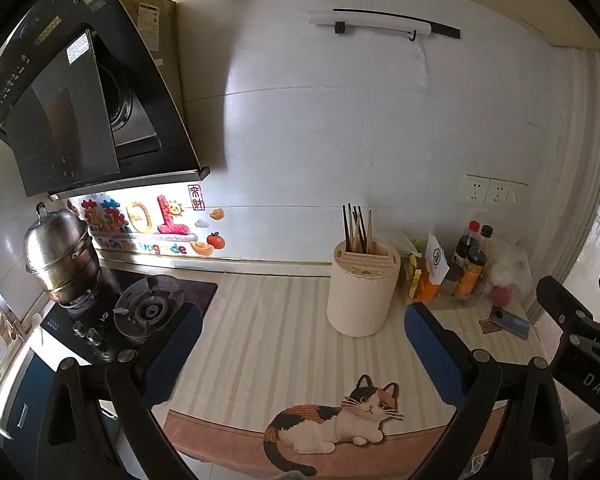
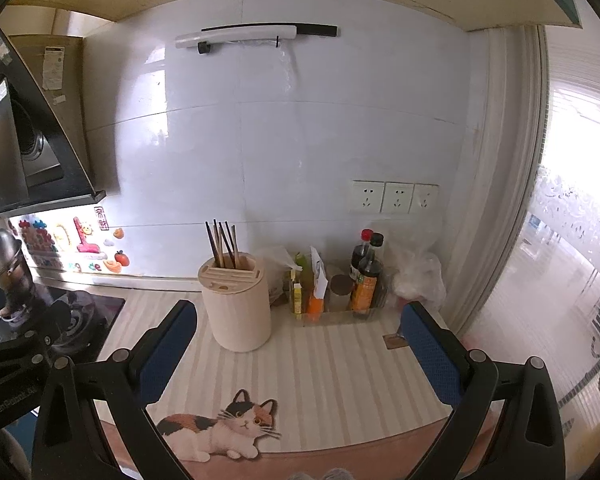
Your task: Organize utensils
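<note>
A cream utensil holder (image 1: 362, 290) stands on the striped counter mat, with several chopsticks (image 1: 357, 224) upright in its back slot. It also shows in the right wrist view (image 2: 237, 306), chopsticks (image 2: 223, 243) included. My left gripper (image 1: 302, 322) is open and empty, held above the mat in front of the holder. My right gripper (image 2: 298, 318) is open and empty, with the holder just beyond its left finger. The right gripper's body (image 1: 580, 332) shows at the right edge of the left wrist view.
A gas stove (image 1: 140, 304) with a steel pot (image 1: 62, 252) is at the left under a range hood (image 1: 76, 92). Sauce bottles and packets (image 2: 340, 284) stand in a clear tray at the right back. A phone (image 1: 510, 322) lies near the window. A cat picture (image 2: 220, 426) marks the mat's front.
</note>
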### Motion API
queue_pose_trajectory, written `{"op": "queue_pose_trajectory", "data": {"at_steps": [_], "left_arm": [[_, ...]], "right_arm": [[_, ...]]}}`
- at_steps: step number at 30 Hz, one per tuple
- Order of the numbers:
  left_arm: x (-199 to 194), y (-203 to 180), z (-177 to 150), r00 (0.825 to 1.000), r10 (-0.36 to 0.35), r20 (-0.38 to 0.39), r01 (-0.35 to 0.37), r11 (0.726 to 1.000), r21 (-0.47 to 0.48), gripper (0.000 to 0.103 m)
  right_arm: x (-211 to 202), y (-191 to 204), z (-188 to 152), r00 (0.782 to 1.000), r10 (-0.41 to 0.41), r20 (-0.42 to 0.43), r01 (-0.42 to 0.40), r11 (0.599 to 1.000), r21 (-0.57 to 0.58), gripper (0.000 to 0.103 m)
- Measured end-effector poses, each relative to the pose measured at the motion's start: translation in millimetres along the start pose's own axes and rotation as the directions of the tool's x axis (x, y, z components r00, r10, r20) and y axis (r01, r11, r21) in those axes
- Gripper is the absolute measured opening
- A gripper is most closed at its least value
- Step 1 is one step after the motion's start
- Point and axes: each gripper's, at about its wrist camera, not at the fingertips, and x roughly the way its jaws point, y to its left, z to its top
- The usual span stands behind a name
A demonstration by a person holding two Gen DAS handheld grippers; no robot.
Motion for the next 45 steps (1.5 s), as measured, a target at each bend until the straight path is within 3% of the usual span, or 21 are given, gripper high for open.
{"op": "queue_pose_trajectory", "data": {"at_steps": [45], "left_arm": [[15.9, 4.2, 1.6, 0.999, 0.032, -0.041, -0.033, 0.999, -0.009, 0.103]], "right_arm": [[13.6, 14.0, -2.4, 0.999, 0.002, -0.048, -0.003, 1.000, -0.018, 0.103]]}}
